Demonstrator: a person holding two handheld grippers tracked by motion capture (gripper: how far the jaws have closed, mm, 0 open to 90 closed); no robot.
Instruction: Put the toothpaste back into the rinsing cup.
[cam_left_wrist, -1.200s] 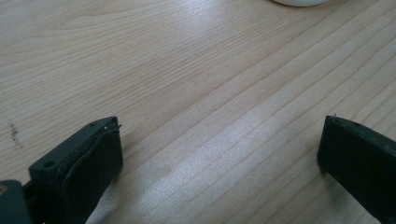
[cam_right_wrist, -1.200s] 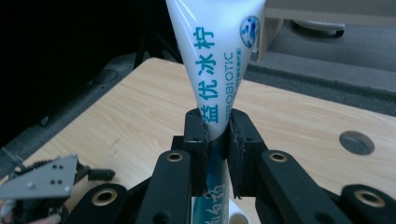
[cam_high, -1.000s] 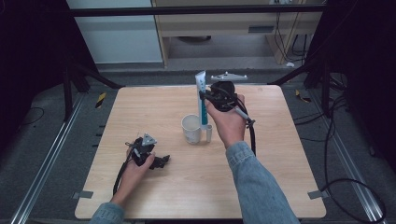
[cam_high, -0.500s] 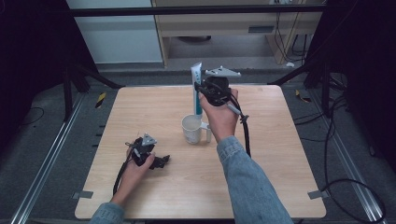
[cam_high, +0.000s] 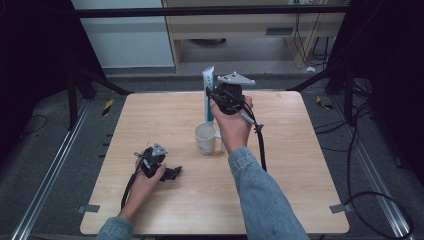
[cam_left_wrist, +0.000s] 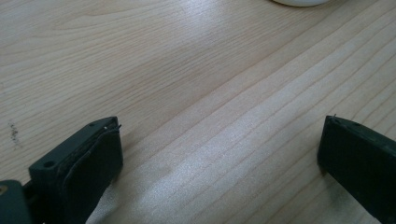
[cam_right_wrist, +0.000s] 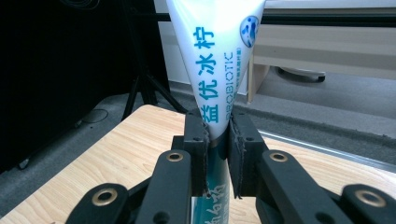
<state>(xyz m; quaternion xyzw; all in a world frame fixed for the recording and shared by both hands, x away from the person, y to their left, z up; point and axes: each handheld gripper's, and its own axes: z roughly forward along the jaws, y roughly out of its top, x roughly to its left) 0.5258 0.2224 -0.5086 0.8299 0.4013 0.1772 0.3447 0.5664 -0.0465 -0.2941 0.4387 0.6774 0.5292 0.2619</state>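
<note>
High view: white-and-teal plastic toothpaste tube (cam_high: 208, 95) upright above white round cup (cam_high: 206, 138), mid-table, pinched by right gripper (cam_high: 216, 96).

Left gripper view: left gripper (cam_left_wrist: 219, 154) agape over pale wooden table (cam_left_wrist: 187, 70), near-left.

Right gripper view: clamped on tube; placing probably left.

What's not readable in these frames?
- Tube, lower end: in the high view the right gripper and hand cover it; whether it has cleared the cup is unclear.
- Cup inside: too small in the high view; the left gripper view's top edge cuts off all but its base.
</note>
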